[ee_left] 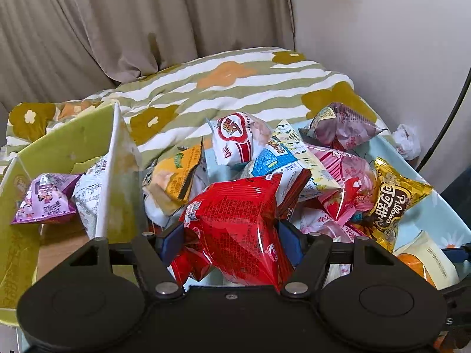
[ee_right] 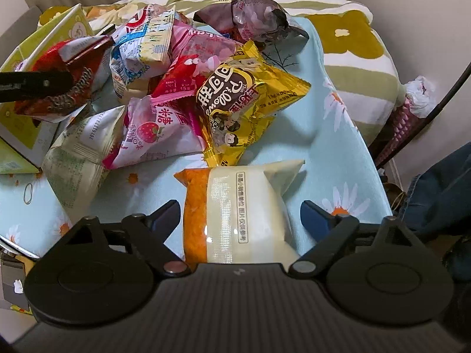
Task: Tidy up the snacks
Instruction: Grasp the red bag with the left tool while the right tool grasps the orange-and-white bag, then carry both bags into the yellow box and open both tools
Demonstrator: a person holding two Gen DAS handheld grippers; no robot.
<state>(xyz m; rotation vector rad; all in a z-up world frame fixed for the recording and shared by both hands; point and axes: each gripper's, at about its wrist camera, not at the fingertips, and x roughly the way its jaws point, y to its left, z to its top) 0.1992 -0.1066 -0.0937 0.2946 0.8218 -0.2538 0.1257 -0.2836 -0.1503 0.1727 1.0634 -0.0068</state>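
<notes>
My left gripper (ee_left: 232, 229) is shut on a red snack bag (ee_left: 229, 203), its blue pads pressing in both sides, just right of the green box (ee_left: 59, 147). The right wrist view shows that red bag (ee_right: 76, 67) at the far left with a black finger (ee_right: 56, 83) across it. My right gripper (ee_right: 240, 216) is open and straddles an orange-and-cream bag (ee_right: 235, 206) lying on the light blue cloth (ee_right: 338, 135); the pads stand apart from the bag. A pile of snack bags lies behind, among them a gold bag (ee_right: 250, 97) and a pink strawberry bag (ee_right: 153, 129).
The green box has a white divider (ee_left: 112, 161); a purple bag (ee_left: 44, 200) and a white bag (ee_left: 88, 188) lie inside. A flowered quilt (ee_left: 220, 82) and curtains are behind. A black cable (ee_left: 450, 108) and a person's jeans leg (ee_right: 441, 191) are at the right.
</notes>
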